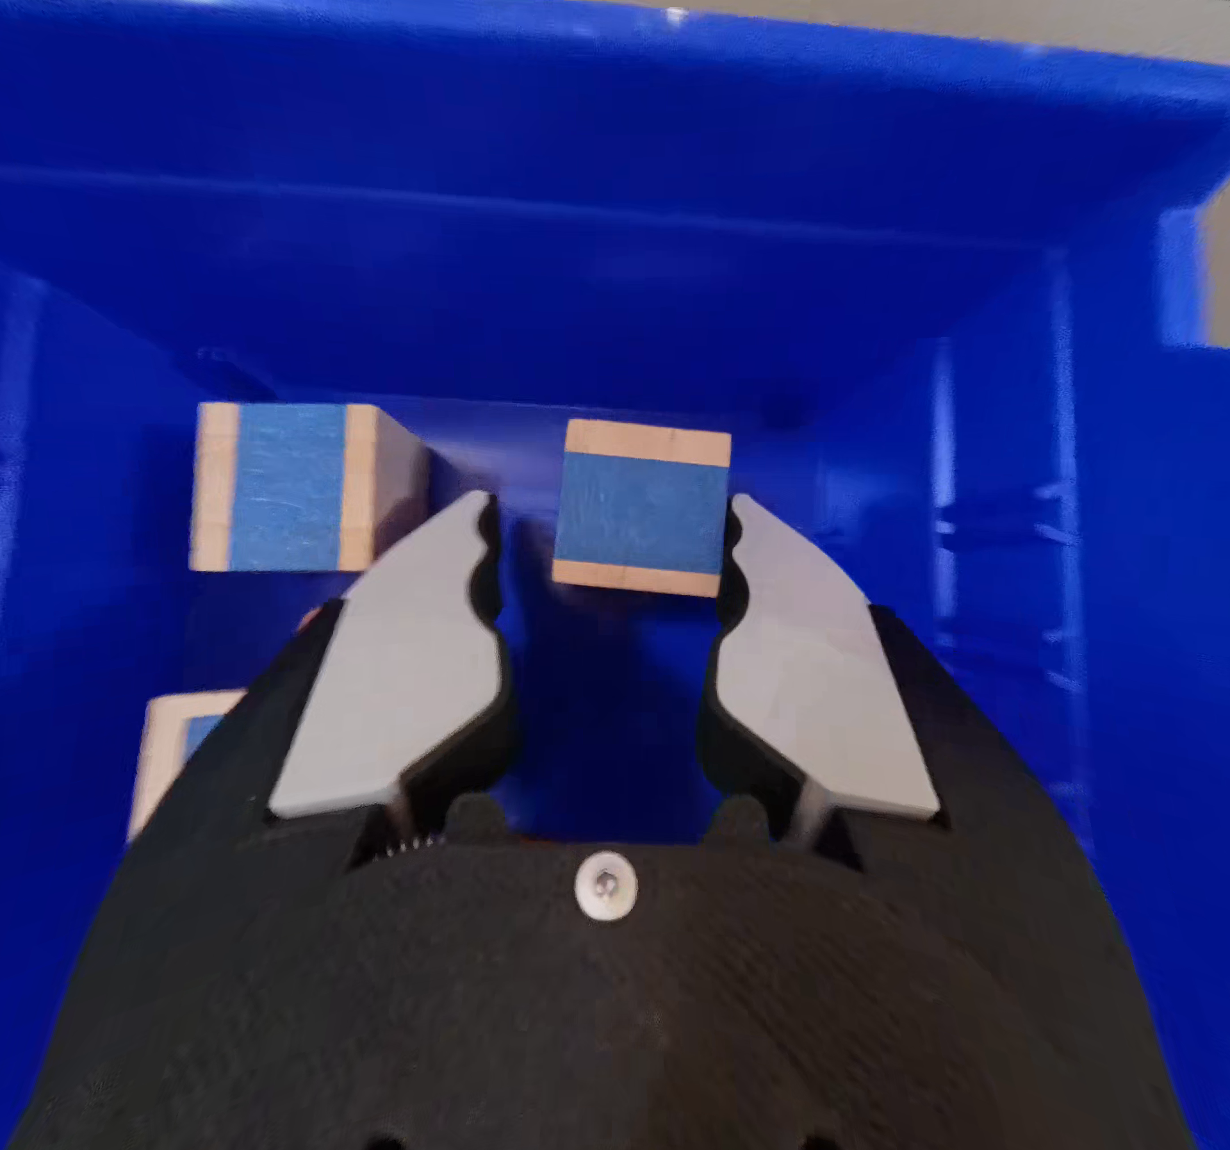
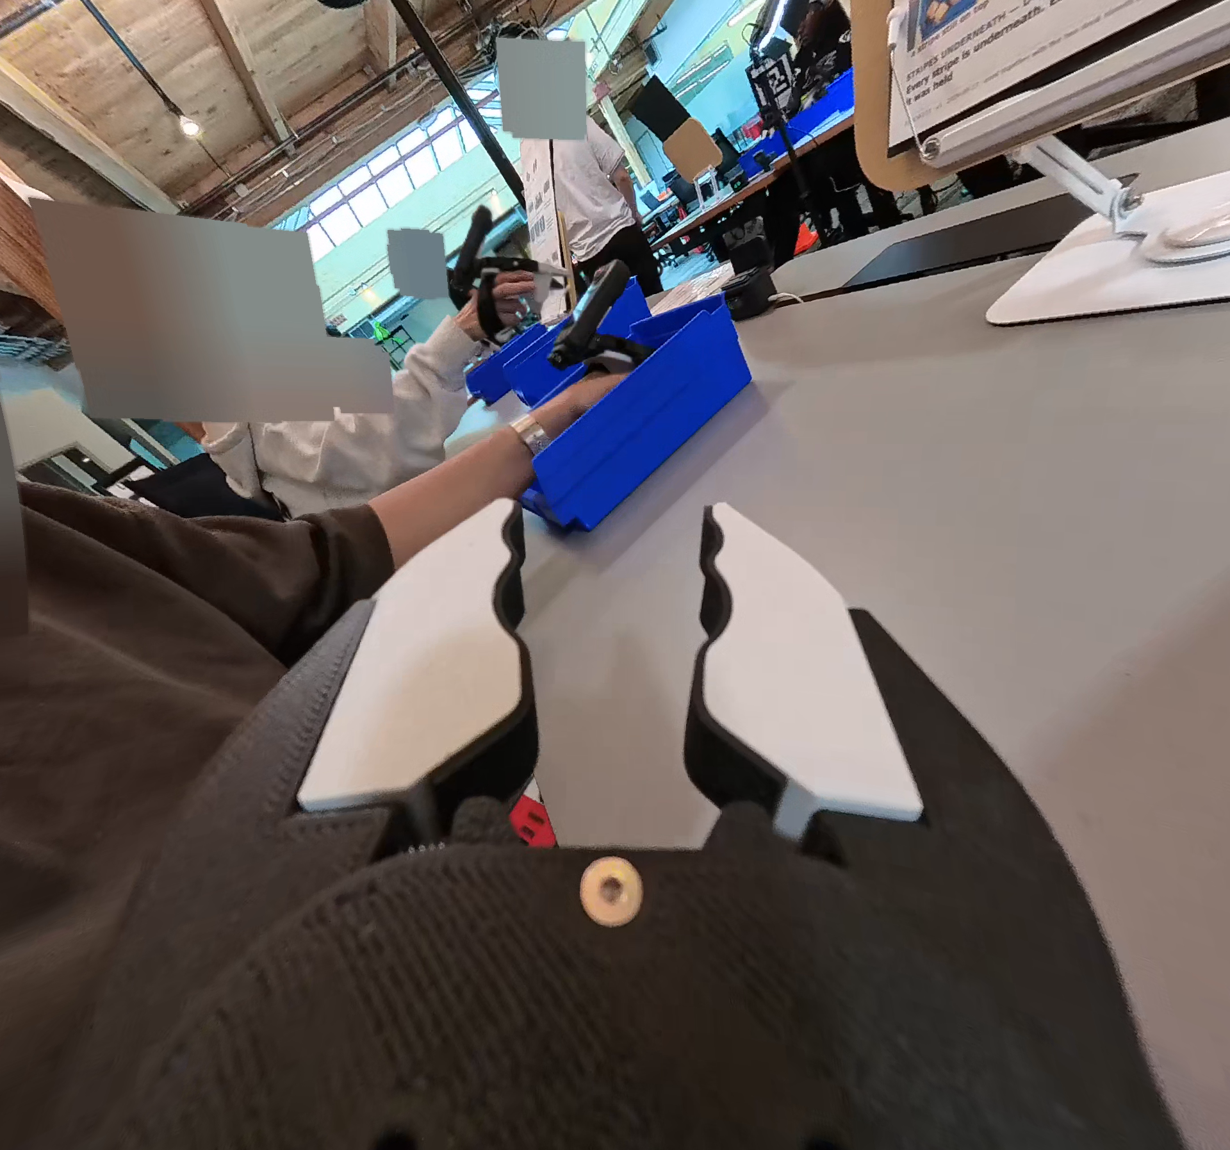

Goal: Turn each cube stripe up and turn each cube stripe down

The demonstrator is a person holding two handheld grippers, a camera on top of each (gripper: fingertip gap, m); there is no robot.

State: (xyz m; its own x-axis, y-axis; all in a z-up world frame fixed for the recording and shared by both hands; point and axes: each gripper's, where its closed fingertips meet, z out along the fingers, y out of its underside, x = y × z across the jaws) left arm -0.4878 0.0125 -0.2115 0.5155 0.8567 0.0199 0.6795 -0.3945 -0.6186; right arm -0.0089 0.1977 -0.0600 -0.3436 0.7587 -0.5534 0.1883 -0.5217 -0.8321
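Note:
In the left wrist view my left gripper (image 1: 611, 506) is open inside a blue bin (image 1: 599, 253). A wooden cube (image 1: 640, 512) with a blue stripe facing up lies just beyond the fingertips, close to the right finger (image 1: 785, 639). A second striped cube (image 1: 293, 486) lies to the left of the left finger (image 1: 412, 652). A third cube (image 1: 170, 745) shows partly at the lower left, hidden behind the gripper body. In the right wrist view my right gripper (image 2: 611, 515) is open and empty above the grey table (image 2: 932, 519), well away from the bin (image 2: 639, 426).
The bin's walls rise on all sides in the left wrist view. In the right wrist view the left gripper (image 2: 586, 326) and a forearm (image 2: 466, 486) reach into the bin. A monitor stand (image 2: 1118, 266), an instruction sheet (image 2: 1038, 6) and other people at more bins stand beyond.

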